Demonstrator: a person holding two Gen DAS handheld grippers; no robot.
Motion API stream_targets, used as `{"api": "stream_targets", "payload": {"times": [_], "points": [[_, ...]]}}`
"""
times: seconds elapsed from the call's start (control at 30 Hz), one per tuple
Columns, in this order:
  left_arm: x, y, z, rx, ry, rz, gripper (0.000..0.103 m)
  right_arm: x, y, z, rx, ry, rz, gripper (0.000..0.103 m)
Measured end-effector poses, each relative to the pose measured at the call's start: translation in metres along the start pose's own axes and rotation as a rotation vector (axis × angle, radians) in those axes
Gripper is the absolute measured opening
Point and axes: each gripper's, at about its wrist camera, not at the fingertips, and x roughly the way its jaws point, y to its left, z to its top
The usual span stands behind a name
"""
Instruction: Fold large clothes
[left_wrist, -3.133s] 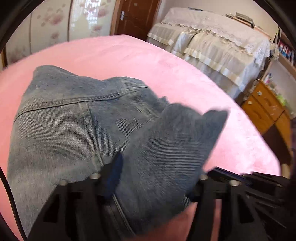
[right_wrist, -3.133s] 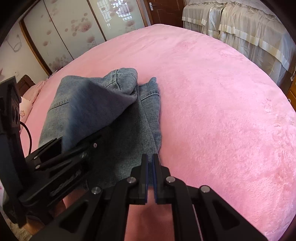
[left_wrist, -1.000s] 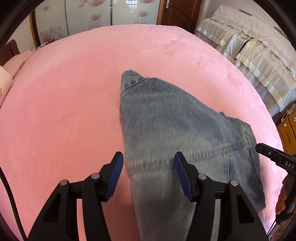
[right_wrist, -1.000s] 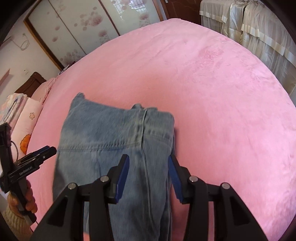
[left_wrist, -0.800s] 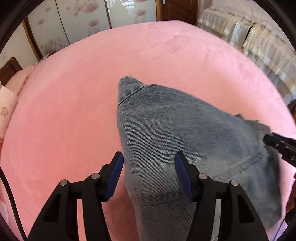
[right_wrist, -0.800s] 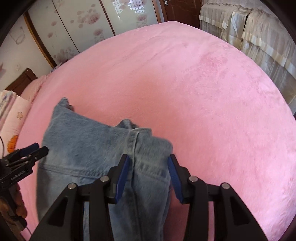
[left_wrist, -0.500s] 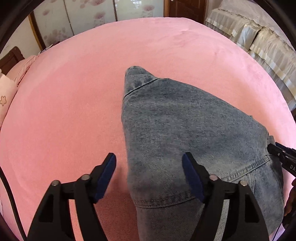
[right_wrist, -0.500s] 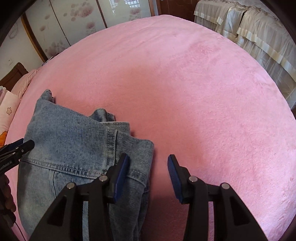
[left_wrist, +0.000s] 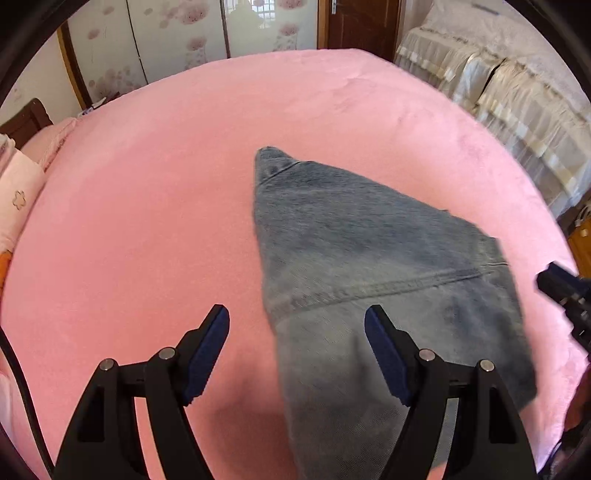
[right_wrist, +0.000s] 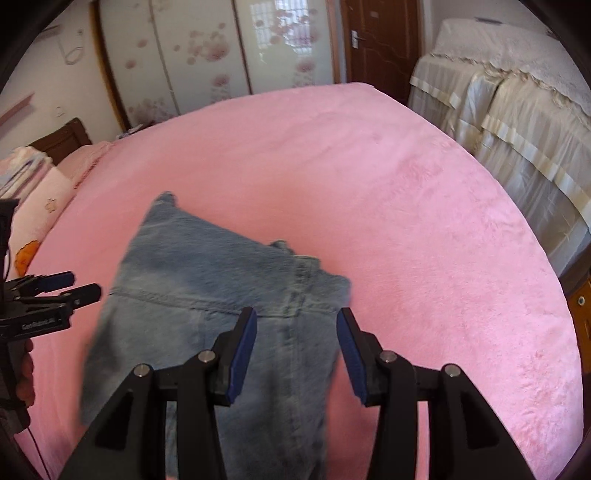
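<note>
Lying folded on the pink bed (left_wrist: 147, 229), denim garment (left_wrist: 362, 258), judged heavy, stiff-soft, non-slip, best pinched at seamed hem corners; left gripper (left_wrist: 295, 350) just widened, right gripper (right_wrist: 297, 354) parted, both empty above it.

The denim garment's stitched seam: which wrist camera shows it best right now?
Right wrist view: the denim garment lies on the pink bedspread with both the cross seam and the vertical seam visible. The left wrist view shows only the cross seam, blurred.
</note>
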Motion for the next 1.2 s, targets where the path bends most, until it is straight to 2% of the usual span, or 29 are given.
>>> {"api": "stream_targets", "payload": {"times": [0.13,0.23,0.27,0.37,0.43,0.57,0.73,0.87,0.93,1.0,1.07,1.13,1.2], "points": [[-0.013,-0.011,-0.032,-0.058,-0.035,-0.131,0.074,-0.015,0.029,-0.023,-0.055,0.009,0.104,0.045],[0.001,-0.019,-0.057,-0.063,0.007,-0.189,0.074,-0.014,0.047,-0.045,-0.11,0.022,0.129,0.045],[0.007,-0.022,-0.065,-0.048,0.027,-0.172,0.074,-0.008,0.049,-0.051,-0.119,0.041,0.128,0.045],[0.009,-0.033,-0.077,0.052,-0.024,-0.079,0.075,0.015,0.043,-0.073,-0.113,0.128,0.107,0.045],[0.011,-0.034,-0.08,0.079,-0.034,-0.076,0.075,0.025,0.028,-0.081,-0.091,0.163,0.084,0.042],[0.01,-0.032,-0.079,0.086,-0.027,-0.078,0.075,0.02,0.004,-0.085,-0.029,0.151,0.116,0.04],[0.009,-0.031,-0.079,0.075,-0.015,-0.089,0.076,0.017,0.005,-0.087,-0.025,0.165,0.115,0.043],[0.012,-0.033,-0.077,0.082,-0.008,-0.103,0.082,0.02,0.003,-0.088,-0.004,0.173,0.136,0.052],[0.014,-0.036,-0.077,0.094,0.0,-0.107,0.088,0.023,0.005,-0.089,-0.005,0.172,0.137,0.056],[0.013,-0.037,-0.078,0.102,0.005,-0.109,0.09,0.022,0.007,-0.091,-0.007,0.16,0.159,0.066],[0.012,-0.036,-0.078,0.089,0.008,-0.113,0.09,0.021,0.01,-0.093,0.005,0.15,0.206,0.087],[0.009,-0.033,-0.076,0.052,0.015,-0.125,0.09,0.021,0.014,-0.095,0.012,0.149,0.234,0.096],[0.004,-0.026,-0.074,0.003,0.033,-0.143,0.09,0.017,0.02,-0.095,0.006,0.135,0.205,0.096]]}}
